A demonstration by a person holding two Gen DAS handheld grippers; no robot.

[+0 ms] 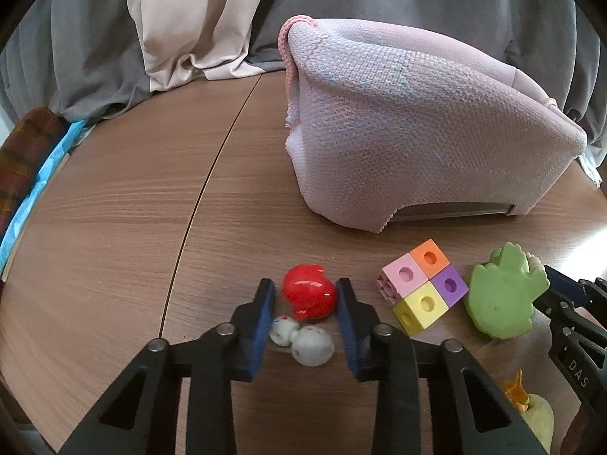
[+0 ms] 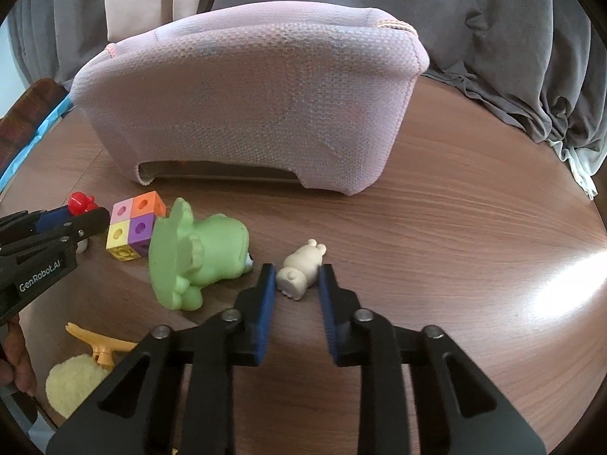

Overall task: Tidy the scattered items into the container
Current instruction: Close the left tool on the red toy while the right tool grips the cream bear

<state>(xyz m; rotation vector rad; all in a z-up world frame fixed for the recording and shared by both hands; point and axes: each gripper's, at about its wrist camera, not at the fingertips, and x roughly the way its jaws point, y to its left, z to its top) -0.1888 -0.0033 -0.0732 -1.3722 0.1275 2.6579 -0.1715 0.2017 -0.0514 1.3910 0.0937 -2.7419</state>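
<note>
On the brown wood-grain counter (image 1: 114, 197), the left tool (image 1: 305, 295) was clenched on a glossy red plastic toy (image 1: 309, 295), blue pads pressed to its sides, a small white speckled figure (image 1: 303, 341) just below. To its right lay a pastel four-cube block (image 1: 423, 288), then a green rubbery dinosaur toy (image 2: 193, 254) on its side. Further right, the right tool (image 2: 297, 278) gripped a small cream rabbit figurine (image 2: 301, 269) across its body. Behind stood the pink knitted fabric basket (image 2: 246, 106), still to be filled. Both held toys looked light and hard; the red one seemed slippery, best pinched across its widest part.
</note>
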